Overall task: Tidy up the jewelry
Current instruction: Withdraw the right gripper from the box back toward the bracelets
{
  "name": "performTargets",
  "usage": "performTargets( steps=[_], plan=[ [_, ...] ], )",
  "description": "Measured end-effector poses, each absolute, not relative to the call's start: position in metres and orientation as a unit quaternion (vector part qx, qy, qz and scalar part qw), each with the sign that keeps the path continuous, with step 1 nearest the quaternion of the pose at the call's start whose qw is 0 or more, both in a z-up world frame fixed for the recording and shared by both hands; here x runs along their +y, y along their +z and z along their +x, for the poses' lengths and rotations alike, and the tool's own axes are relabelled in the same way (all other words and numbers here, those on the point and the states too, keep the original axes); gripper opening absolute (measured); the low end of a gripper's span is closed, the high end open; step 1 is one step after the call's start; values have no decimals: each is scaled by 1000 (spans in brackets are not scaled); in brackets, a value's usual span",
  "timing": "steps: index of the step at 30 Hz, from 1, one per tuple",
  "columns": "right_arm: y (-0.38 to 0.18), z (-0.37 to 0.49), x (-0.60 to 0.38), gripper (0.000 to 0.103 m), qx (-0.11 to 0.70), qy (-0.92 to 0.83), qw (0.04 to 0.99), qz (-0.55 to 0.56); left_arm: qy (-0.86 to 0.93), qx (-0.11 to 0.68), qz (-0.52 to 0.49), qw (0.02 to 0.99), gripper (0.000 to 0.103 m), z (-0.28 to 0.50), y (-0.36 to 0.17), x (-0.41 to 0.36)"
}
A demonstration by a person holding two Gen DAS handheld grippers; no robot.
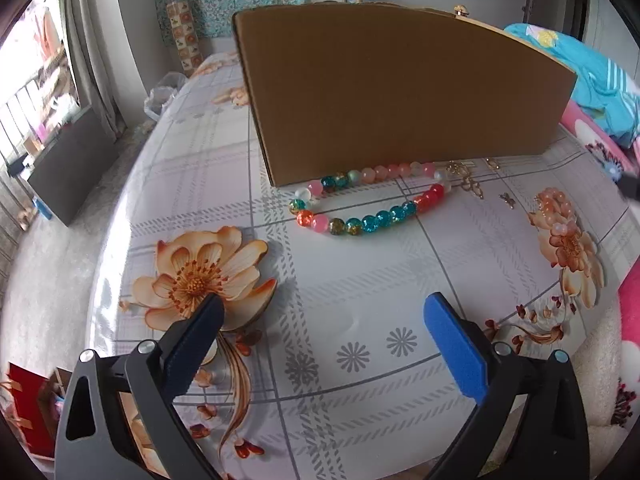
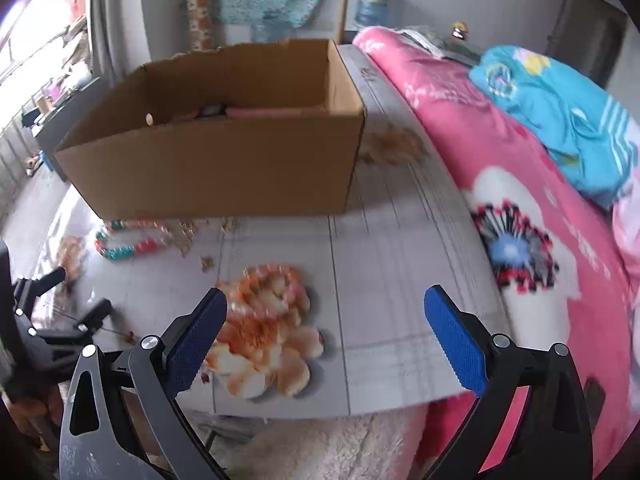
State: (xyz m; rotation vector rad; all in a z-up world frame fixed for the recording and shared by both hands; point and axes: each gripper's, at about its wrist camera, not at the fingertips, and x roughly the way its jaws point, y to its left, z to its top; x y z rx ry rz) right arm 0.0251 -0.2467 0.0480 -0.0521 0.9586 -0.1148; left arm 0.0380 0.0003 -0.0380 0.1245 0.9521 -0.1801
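Though box [image 1: 400, 92] faces camera, no writing legible.

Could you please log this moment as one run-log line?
left gripper: open, empty | right gripper: open, empty | bead necklace: on table beside cardboard box | gold chain: on table

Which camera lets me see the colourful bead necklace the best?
The left wrist view. There the bead necklace lies sharp and near the middle, just in front of the cardboard box, so you can tell each bead's colour. In the right wrist view it is small, blurry and far off to the left.
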Motion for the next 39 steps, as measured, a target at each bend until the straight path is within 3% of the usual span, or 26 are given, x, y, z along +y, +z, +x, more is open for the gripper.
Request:
performTargets(
  steps=[8, 17, 26, 39],
  plan=[
    [40, 16, -218, 95, 328, -41, 944, -16, -80, 464, 53, 881, 99, 38, -37, -3],
    [16, 23, -181, 95, 350, 34, 935, -53, -72, 455, 13, 887, 99, 69, -16, 15],
    [15, 23, -180, 95, 367, 52, 929, -26, -34, 458, 70, 885, 99, 114, -30, -5],
    [20, 10, -185, 95, 371, 87, 925, 12, -61, 476, 76, 874, 99, 72, -34, 13]
  ],
)
